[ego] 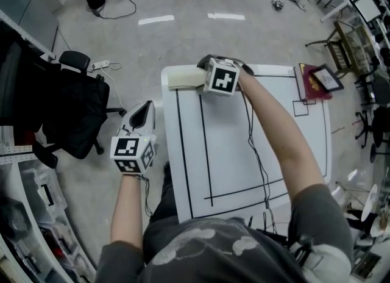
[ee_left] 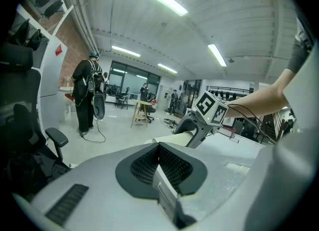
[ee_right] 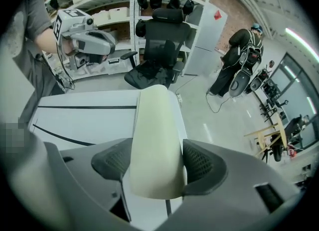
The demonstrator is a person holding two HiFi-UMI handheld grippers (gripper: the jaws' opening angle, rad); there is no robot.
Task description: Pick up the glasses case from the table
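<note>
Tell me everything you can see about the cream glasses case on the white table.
The cream glasses case is a smooth, matte, rounded oblong, and it is closed. It lies flat at the far left corner of the white table in the head view, beside the table's black border line. The right gripper straddles one end from above, its dark ribbed pads against both long sides.

We are seeing white table (ego: 225, 154), black lines (ego: 202, 141) running across top as nested rectangles. Cream glasses case (ego: 184, 78) lying at far left corner, long side following far edge. Maroon book (ego: 309, 86) lying at far right corner, framed picture (ego: 327, 78) sitting on it. Thin black cable (ego: 255, 147) trailing over top from far side toward near edge, right of centre. Table standing on grey floor (ego: 134, 50); we are noting white power strip (ego: 99, 65) lying on floor, far left.
</note>
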